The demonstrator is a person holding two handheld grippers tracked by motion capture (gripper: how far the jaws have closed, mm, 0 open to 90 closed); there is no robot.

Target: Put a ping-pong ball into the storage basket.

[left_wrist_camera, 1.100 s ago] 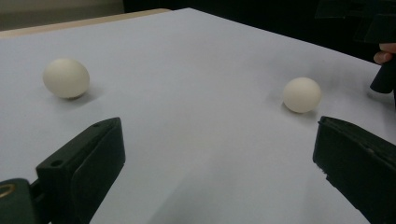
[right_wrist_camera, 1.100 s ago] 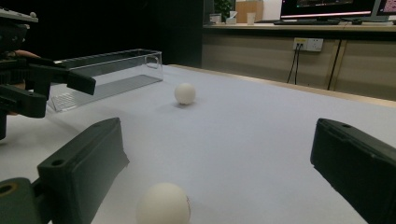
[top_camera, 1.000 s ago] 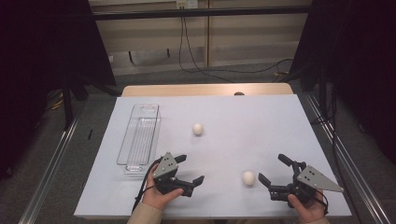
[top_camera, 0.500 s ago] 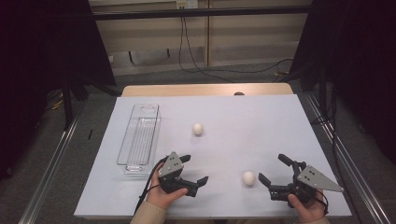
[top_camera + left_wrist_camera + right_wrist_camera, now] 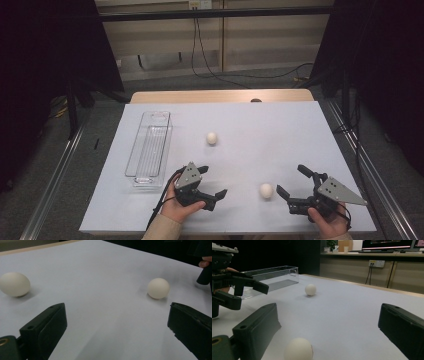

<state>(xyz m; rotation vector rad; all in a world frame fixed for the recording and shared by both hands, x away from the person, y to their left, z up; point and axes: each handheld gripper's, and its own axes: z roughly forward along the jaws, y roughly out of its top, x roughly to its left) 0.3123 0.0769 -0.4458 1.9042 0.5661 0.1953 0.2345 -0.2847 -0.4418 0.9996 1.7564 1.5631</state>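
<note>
Both tongs, left tongs (image 5: pixel 211 183) and right tongs (image 5: pixel 293 183), gape wide, empty; near egg (image 5: pixel 266 191) lies between them.

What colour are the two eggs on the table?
Both eggs are off-white, clearest in the left gripper view.

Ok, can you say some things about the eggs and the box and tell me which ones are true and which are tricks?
1. Two white eggs lie on the table, the far egg and the near egg. True.
2. The clear tray holds an egg. False: it is empty.
3. The right tool is open. True.
4. The left tool grips an egg. False: it is open and holds nothing.
5. The near egg lies closest to the right tool. True.
</note>
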